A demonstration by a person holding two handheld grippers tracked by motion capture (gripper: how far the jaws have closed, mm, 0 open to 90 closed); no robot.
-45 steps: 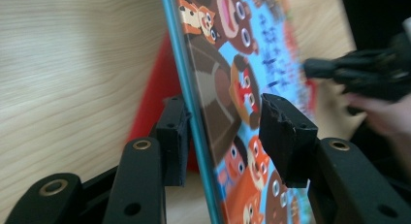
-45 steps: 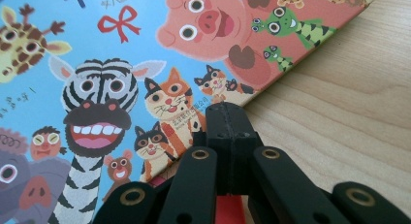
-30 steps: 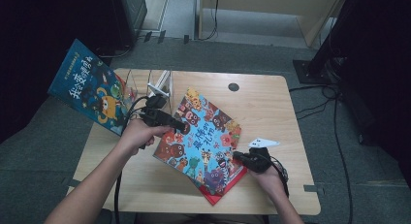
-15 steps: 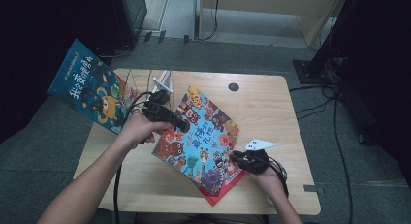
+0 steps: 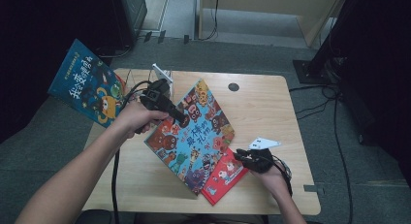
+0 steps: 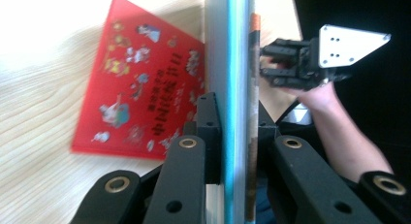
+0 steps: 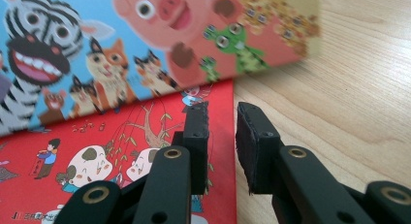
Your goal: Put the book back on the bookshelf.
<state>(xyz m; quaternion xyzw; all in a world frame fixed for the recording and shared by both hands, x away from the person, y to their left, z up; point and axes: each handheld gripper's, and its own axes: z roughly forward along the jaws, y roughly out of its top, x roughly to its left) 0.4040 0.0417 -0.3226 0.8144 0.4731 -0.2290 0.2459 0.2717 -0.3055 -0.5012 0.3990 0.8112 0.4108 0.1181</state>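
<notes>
Mid-frame in the high view, left tool just clamped on the blue animal book's upper-left edge and tilting it up off the red book, right tool released at lower right, lift apparently beginning.

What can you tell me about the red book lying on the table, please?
The red book is a thin picture book with a glossy red cover bearing small cartoon figures and yellow lettering. It lies flat on the wooden table, near the front edge, mostly covered by the blue animal book tilted over it. The right gripper sits at its right edge, one jaw over the cover, one over bare wood, with a gap between them.
</notes>
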